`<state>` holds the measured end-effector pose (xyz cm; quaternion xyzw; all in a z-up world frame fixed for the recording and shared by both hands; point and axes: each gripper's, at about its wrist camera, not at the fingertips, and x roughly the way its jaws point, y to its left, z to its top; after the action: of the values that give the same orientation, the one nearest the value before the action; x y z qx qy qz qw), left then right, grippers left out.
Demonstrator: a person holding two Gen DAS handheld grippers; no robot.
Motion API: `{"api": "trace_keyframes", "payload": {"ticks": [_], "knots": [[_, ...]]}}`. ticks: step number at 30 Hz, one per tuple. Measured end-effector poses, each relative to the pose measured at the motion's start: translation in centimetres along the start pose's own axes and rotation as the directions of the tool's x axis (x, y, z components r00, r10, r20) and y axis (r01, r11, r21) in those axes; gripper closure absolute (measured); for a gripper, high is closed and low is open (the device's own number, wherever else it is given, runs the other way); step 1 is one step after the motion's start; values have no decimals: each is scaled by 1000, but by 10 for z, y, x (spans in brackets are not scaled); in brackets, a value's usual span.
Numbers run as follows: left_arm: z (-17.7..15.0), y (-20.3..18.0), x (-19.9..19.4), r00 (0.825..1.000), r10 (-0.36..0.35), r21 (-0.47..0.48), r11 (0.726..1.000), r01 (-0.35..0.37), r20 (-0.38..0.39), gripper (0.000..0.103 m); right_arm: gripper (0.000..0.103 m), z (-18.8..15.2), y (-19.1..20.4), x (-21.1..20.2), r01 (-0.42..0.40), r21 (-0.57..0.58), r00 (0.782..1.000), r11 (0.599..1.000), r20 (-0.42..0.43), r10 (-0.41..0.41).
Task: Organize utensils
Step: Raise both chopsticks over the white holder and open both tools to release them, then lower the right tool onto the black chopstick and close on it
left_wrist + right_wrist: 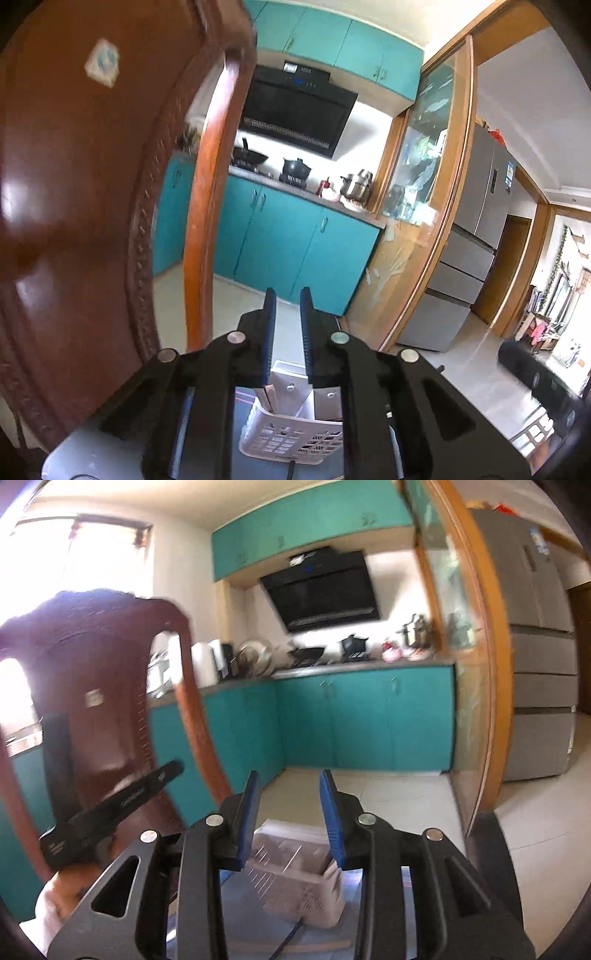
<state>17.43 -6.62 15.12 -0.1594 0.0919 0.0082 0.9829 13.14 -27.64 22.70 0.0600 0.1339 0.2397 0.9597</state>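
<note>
A white slotted plastic utensil basket (291,432) stands low in the left wrist view, seen between and below my left gripper's fingers; something pale leans inside it. My left gripper (288,299) is raised above it, its jaws a narrow gap apart and empty. In the right wrist view the same basket (295,878) is blurred, below my right gripper (290,781), which is open and empty. A dark utensil handle (291,938) and a pale stick-like utensil (295,947) lie on the blue surface in front of the basket. The left gripper's body (110,812) shows at the left.
A dark red wooden chair back (92,184) stands close on the left and also shows in the right wrist view (92,672). Behind are teal kitchen cabinets (288,236), a range hood (295,110), a glass sliding door (417,177) and a grey fridge (476,206).
</note>
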Motion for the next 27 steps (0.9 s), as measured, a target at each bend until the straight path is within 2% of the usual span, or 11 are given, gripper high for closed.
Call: {"api": "trace_keyframes", "payload": {"ticks": [2,4,7,9,10,12,16,21,22,23,27], "knots": [[3,-2,-15,999,18,21,1000,-19,33,90,70,-6,10,0,-77,-18,992,997,-99,75],[8,-5,-30,997,42,38,998,-45,62,88,70,-19,21,8,-104,-39,977,994,-193,94],[8,-6,-46,995,64,55,996,-69,76,83,70,-68,36,49,-128,-45,924,991,-368,103],[6,-7,-49,996,67,66,995,-71,67,83,70,-105,34,83,-103,-15,880,995,-467,84],[5,-7,-49,996,70,74,994,-74,59,83,70,-131,27,106,-46,2,850,999,-526,41],[0,-8,-48,996,79,94,992,-83,45,83,70,-161,14,134,33,41,817,999,-577,-3],[-6,-9,-38,996,85,113,990,-85,9,83,70,-185,5,159,103,91,799,991,-600,-27],[-11,-13,-30,997,69,130,989,-64,-34,80,71,-208,0,186,196,113,741,974,-667,-72],[-13,-15,-29,996,73,145,987,-66,-43,79,76,-212,0,188,203,119,739,972,-670,-72],[-15,-16,-28,996,73,156,986,-65,-50,79,90,-212,0,188,211,115,746,971,-661,-84],[-25,-18,-24,993,82,181,981,-66,-82,79,97,-211,-10,184,201,194,752,960,-658,-25]]}}
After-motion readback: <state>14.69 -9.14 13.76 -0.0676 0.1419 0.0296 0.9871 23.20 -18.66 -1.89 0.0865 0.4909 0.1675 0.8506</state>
